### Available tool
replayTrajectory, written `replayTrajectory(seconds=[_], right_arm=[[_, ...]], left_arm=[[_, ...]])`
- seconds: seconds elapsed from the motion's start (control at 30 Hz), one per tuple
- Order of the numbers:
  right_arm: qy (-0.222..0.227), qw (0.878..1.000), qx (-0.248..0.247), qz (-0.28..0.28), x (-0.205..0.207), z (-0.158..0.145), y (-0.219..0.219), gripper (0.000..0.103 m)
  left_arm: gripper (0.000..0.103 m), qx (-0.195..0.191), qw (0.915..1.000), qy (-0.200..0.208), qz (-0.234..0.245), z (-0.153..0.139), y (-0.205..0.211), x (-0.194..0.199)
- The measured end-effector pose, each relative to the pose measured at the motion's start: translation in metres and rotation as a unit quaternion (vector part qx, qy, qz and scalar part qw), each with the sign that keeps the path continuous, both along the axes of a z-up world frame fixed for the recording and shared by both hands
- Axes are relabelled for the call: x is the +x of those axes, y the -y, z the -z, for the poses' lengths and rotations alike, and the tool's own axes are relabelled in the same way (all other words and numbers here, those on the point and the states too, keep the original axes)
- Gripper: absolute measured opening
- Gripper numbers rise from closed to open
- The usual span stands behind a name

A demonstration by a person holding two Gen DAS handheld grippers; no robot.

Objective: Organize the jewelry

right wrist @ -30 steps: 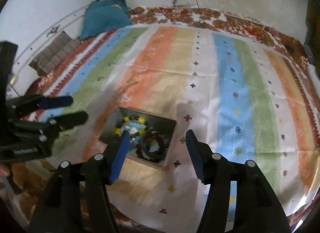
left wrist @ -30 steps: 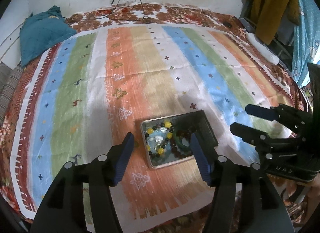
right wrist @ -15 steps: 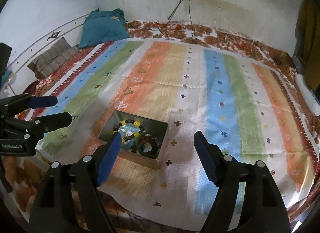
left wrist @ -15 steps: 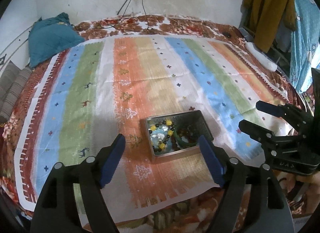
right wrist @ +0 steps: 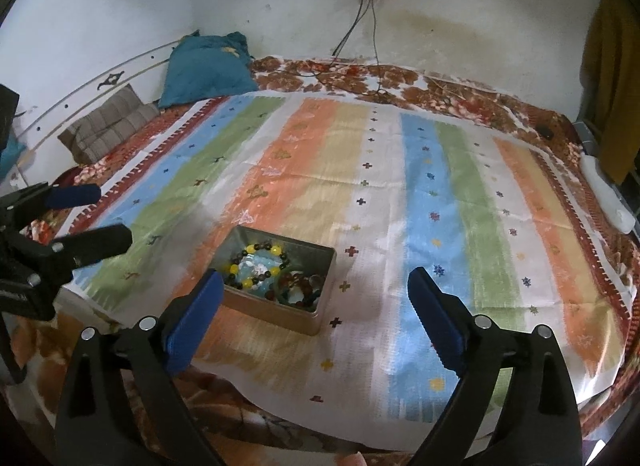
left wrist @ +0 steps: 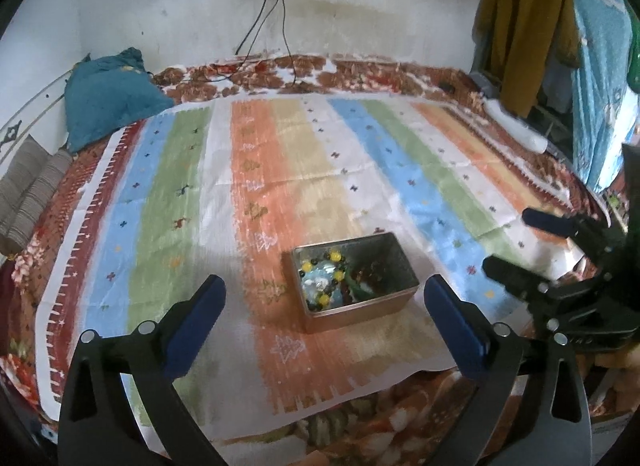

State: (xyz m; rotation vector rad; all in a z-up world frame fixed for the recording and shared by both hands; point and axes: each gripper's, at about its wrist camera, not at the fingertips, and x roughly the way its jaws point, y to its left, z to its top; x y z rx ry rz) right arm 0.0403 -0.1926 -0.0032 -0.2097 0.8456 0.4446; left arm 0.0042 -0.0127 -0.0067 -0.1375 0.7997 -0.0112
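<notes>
A rectangular metal tin [left wrist: 394, 302], open-topped with dull grey walls, is seen standing on a striped woven cloth [left wrist: 256, 169] spread over a bed. Round-beaded bracelets [right wrist: 260, 266], yellow and dark, are found lying inside the tin. The left gripper [left wrist: 324, 308] and the right gripper [right wrist: 314, 302] are both held above the cloth; their jaws have just been opening, are spread wide, and nothing is between them. A brown striped cushion [right wrist: 106, 123] shows more fully in the right view; hanging mustard and blue garments [left wrist: 528, 25] are recorded mainly in the left view.
</notes>
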Motion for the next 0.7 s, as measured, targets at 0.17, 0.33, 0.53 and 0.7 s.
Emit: replayTrajectory(seconds=[0.17,0.33,0.53,0.7], right_arm=[[-0.003,1.0,0.016,-0.002,-0.002,-0.002,0.003,0.095],[0.002,1.0,0.02,-0.006,-0.004,-0.004,0.003,0.095],[0.003,1.0,0.023,-0.009,-0.006,-0.005,0.003,0.096],[-0.001,1.0,0.029,-0.012,-0.005,-0.007,0.003,0.096]], left_arm=[[0.097,-0.003,0.9999,0.003,0.009,0.0,0.003,-0.002],[0.097,0.001,0.9999,0.0,0.016,0.001,0.006,-0.001],[0.097,0.027,0.9991,-0.004,0.032,0.002,0.017,0.0],[0.097,0.028,0.9988,0.002,0.039,0.0,0.019,-0.003]])
